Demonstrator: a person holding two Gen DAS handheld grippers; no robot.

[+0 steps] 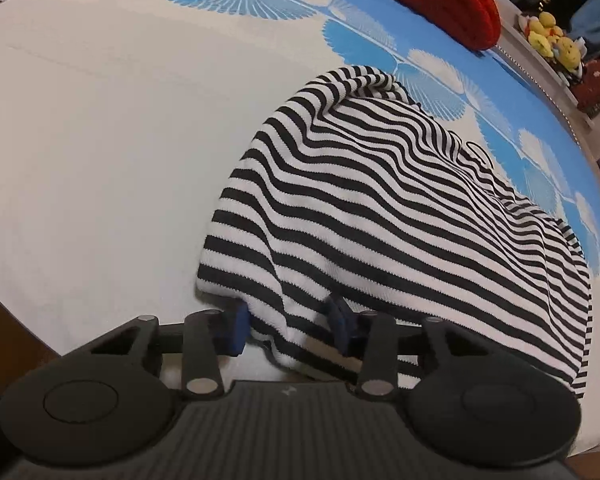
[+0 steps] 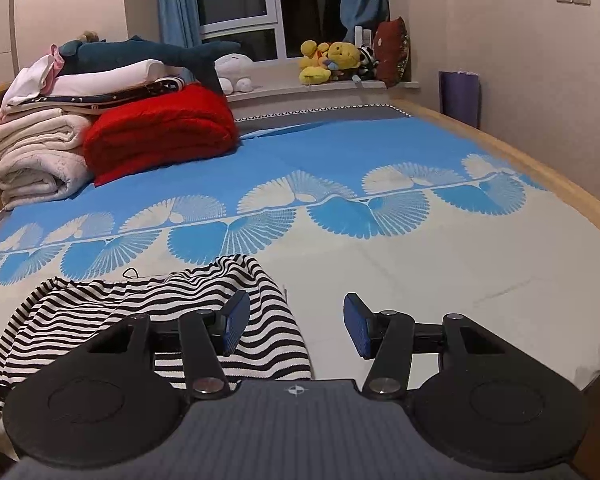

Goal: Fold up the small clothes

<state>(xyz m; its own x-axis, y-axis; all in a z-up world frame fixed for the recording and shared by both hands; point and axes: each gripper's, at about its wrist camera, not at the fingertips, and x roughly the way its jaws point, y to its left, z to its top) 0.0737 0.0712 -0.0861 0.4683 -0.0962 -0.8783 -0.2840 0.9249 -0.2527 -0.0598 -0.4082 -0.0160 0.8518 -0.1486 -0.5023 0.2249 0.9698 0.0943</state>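
Left wrist view: left gripper [image 1: 288,326] straddles near hem of striped garment [image 1: 380,208], cloth draped between blue pads; whether pads pinch it, cannot tell. Garment bunched on bedsheet [image 1: 100,140]. Risk: thin bite slips when lifted, fold goes crooked. Right gripper [image 2: 296,324] jaws apart, empty, just beside garment's edge; may miss the hem or snag sheet.

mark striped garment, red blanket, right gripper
striped garment [image 1: 380,208]: left wrist view, middle of the draped cloth
red blanket [image 2: 164,128]: right wrist view, folded front face
right gripper [image 2: 296,322]: right wrist view, gap between fingertips
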